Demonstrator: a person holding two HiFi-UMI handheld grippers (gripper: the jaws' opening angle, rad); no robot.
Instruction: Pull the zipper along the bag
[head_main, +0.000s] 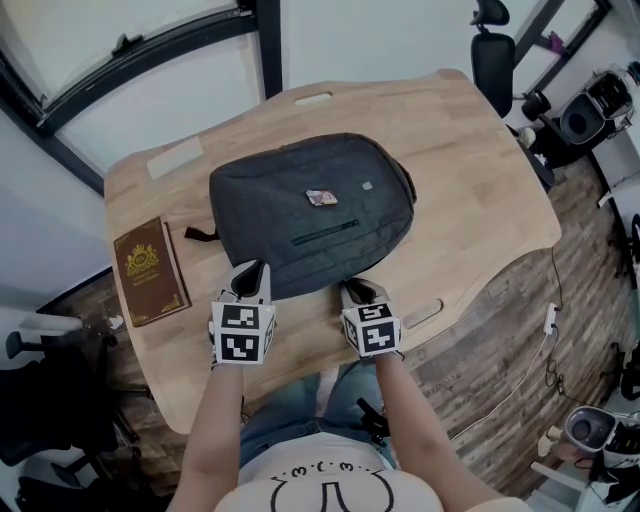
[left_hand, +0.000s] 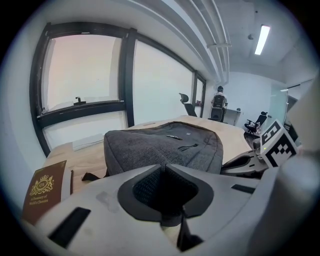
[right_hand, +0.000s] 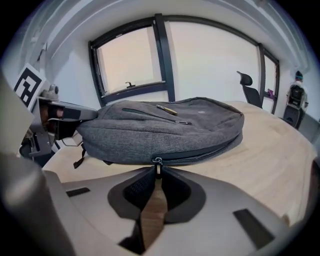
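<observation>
Two sets of fingers are closed: the right gripper pinches the zipper pull, while the left gripper is together, apparently empty. The bag lies flat on the bench. The grip is made; the pulling seems still ahead.

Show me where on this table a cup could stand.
Bare wood: right of the backpack to the table edge, and beyond the book. Crowded: near edge, with the left claw and right claw on the zipper pull.
</observation>
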